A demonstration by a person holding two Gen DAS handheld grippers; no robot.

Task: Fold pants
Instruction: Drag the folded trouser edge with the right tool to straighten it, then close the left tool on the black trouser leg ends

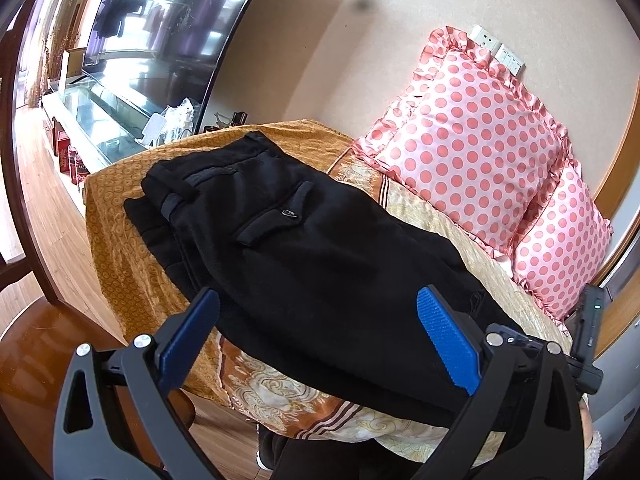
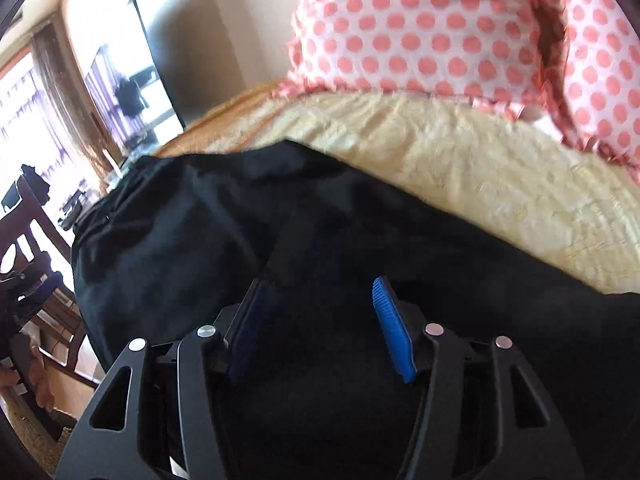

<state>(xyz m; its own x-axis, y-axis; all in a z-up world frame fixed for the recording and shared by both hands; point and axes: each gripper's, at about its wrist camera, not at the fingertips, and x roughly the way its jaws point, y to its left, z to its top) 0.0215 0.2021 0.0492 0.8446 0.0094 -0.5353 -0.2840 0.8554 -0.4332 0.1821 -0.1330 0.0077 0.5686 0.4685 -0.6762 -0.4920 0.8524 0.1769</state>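
Observation:
Black pants [image 1: 304, 248] lie on a sofa covered in a gold patterned throw [image 1: 120, 248], waistband and back pocket at the far end, legs running toward me. My left gripper [image 1: 316, 300] is open, its blue pads on either side of the near leg part, just above the cloth. In the right wrist view the pants [image 2: 200, 240] fill the lower frame. My right gripper [image 2: 320, 284] is open, low over the black fabric, which lies between and under its fingers; I cannot tell whether they touch it.
Pink polka-dot pillows [image 1: 472, 148] lean against the wall at the right, also in the right wrist view [image 2: 420, 24]. A large TV [image 1: 168, 32] on a glass-topped stand [image 1: 96, 120] is at the left. A dark wooden chair [image 2: 36, 240] stands left of the sofa.

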